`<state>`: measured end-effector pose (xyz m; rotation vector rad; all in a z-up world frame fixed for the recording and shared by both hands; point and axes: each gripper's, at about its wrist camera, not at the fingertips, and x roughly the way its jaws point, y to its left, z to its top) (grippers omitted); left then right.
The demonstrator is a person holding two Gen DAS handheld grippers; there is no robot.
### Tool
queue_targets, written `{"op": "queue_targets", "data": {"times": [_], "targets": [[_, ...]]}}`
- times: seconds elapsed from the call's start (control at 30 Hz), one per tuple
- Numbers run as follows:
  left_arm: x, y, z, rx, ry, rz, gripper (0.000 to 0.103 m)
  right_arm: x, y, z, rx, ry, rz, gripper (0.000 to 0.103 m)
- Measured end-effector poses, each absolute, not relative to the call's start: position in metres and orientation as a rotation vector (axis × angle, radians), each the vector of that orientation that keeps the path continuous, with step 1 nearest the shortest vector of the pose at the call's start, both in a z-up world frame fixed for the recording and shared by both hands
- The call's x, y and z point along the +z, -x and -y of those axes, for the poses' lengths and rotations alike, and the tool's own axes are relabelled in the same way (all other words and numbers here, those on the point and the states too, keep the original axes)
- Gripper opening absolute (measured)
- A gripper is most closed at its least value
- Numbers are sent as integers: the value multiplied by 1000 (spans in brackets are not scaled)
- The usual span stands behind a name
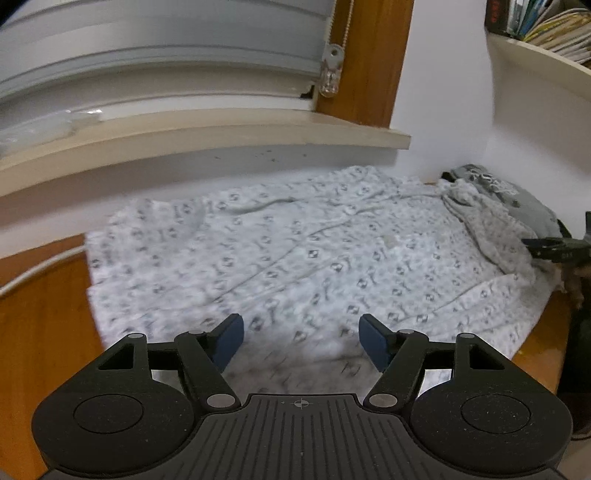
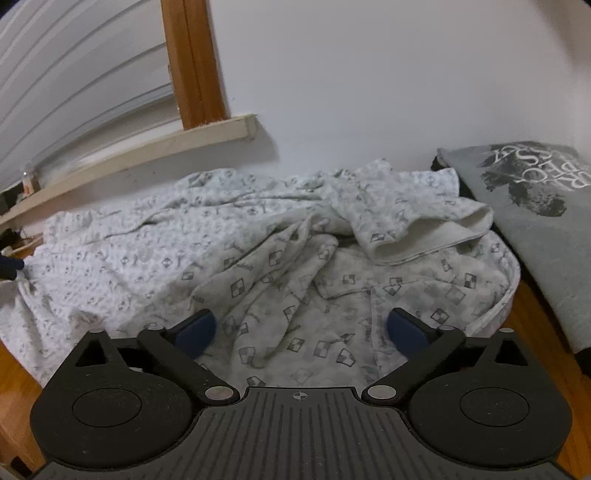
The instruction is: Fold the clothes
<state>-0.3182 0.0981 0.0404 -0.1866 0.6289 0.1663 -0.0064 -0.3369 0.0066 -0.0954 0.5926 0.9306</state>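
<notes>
A white garment with a grey checkered print (image 1: 295,258) lies spread on a wooden table, mostly flat in the left wrist view. In the right wrist view the same garment (image 2: 258,251) is rumpled, with a sleeve or flap folded over at the upper right (image 2: 424,229). My left gripper (image 1: 301,341) is open and empty above the garment's near edge. My right gripper (image 2: 301,334) is open and empty above the crumpled part. The right gripper also shows at the right edge of the left wrist view (image 1: 554,249), by the garment's far corner.
A folded grey T-shirt with a dark print (image 2: 535,192) lies to the right of the garment, also seen in the left wrist view (image 1: 517,199). A window sill (image 1: 221,136) and wall run behind the table. Bare wood of the table (image 1: 44,314) shows at the left. A shelf with books (image 1: 546,26) hangs at the upper right.
</notes>
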Motion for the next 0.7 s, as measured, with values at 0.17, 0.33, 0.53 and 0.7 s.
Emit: {"op": "queue_targets", "data": {"times": [0.17,0.33,0.53,0.7], "targets": [[43,320,-92,169,97,-658,76,6,8,337,921,93,-585,101],[36,316,-87,151,75,-677,76,6,8,338,907,79,-574,100],[30,304,-80,95,78,-686,76,6,6,340,905,75,-574,100],[24,287,-70,34,42,-714,75,8,14,340,905,109,-529,100]]}}
